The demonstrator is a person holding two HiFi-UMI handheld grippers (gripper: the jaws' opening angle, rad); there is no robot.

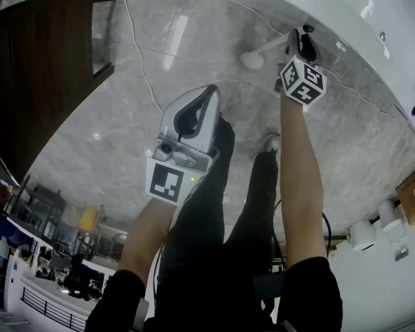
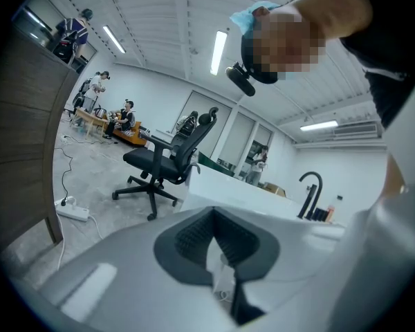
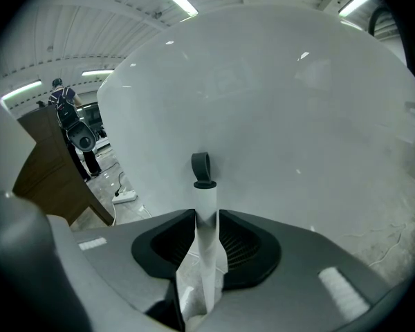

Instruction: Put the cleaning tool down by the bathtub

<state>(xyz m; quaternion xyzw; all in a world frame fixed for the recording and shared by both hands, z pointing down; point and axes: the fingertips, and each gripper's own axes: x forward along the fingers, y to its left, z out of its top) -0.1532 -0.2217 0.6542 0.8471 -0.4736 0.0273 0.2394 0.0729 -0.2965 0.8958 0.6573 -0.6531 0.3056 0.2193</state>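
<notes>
The person's dark-trousered legs (image 1: 221, 241) stand on the grey marble floor (image 1: 111, 137). Nearest is the left gripper (image 1: 206, 97); its jaws stand only a narrow slit apart, with nothing between them. Farther out, the right gripper (image 1: 299, 39), below its marker cube (image 1: 303, 80), has its jaws closed against both sides of the cleaning tool (image 1: 268, 45)'s white handle, whose dark hanging loop sticks out past the tips. The tool slants down to its round white head (image 1: 251, 60), which is on the floor just beside the white bathtub (image 1: 332, 9). A white cable (image 1: 135, 54) trails across the floor toward a dark wooden panel (image 1: 41, 68).
</notes>
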